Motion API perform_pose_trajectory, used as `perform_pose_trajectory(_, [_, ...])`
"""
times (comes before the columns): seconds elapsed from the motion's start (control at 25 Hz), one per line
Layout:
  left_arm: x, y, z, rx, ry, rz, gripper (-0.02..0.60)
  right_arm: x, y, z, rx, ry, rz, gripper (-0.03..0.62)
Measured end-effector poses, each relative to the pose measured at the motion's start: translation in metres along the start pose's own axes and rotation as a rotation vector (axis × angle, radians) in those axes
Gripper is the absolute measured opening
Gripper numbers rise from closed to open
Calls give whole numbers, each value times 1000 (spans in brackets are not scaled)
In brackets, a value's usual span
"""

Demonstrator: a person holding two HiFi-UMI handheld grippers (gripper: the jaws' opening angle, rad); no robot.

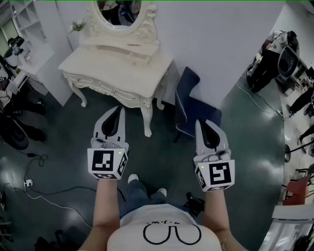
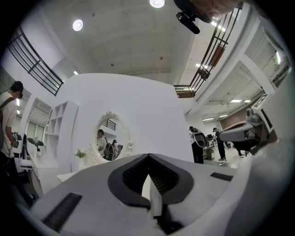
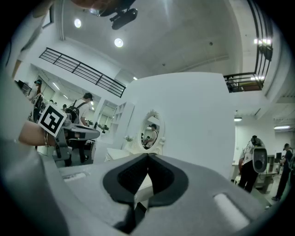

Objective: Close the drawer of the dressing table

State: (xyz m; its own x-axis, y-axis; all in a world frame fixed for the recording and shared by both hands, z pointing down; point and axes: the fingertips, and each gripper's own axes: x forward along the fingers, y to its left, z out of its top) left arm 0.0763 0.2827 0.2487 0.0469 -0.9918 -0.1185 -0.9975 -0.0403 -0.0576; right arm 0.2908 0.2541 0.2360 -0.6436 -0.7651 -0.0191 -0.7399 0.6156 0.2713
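Observation:
The cream dressing table (image 1: 117, 73) with its oval mirror (image 1: 119, 12) stands against the white wall, ahead of me and to the left. A small drawer (image 1: 139, 60) of its top unit seems to stick out a little towards me. My left gripper (image 1: 116, 110) is shut and empty, held in the air short of the table's front leg. My right gripper (image 1: 203, 122) is also shut and empty, out to the right near the chair. The left gripper (image 2: 148, 156) view shows the mirror (image 2: 110, 138) beyond its tips. The right gripper (image 3: 148, 156) view shows the table (image 3: 117, 154) far off.
A dark blue chair (image 1: 189, 105) stands right of the table. Cables (image 1: 39, 188) and a socket strip (image 1: 28, 183) lie on the dark floor at left. Equipment (image 1: 274, 63) crowds the right side. A person (image 2: 9, 120) stands at far left.

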Motion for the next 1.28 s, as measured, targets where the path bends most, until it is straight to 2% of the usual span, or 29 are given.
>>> perform_pose_trajectory(0.32, [-15,-49,2,31,15,-27,-3,-36,-25,-20,46,5,-9,0])
perform_pose_trajectory(0.6, [5,-48,0,43,1,-50,-3,-24,-32,-28,69,-8,-33,0])
perform_pose_trajectory(0.76, [33,-24,-13,30,4,-66,-3,9,-33,-36,62,5,-50,0])
perform_pose_trajectory(0.92, [74,18,-30,17,20,-98,-3,65,-22,-44,67,29,-65,0])
perform_pose_trajectory(1.16, [147,89,-43,57,46,-207,-3,170,-7,-39,66,57,-94,0])
perform_pose_trajectory(1.28, [184,129,-46,44,47,-248,-3,219,1,-35,64,67,-122,0])
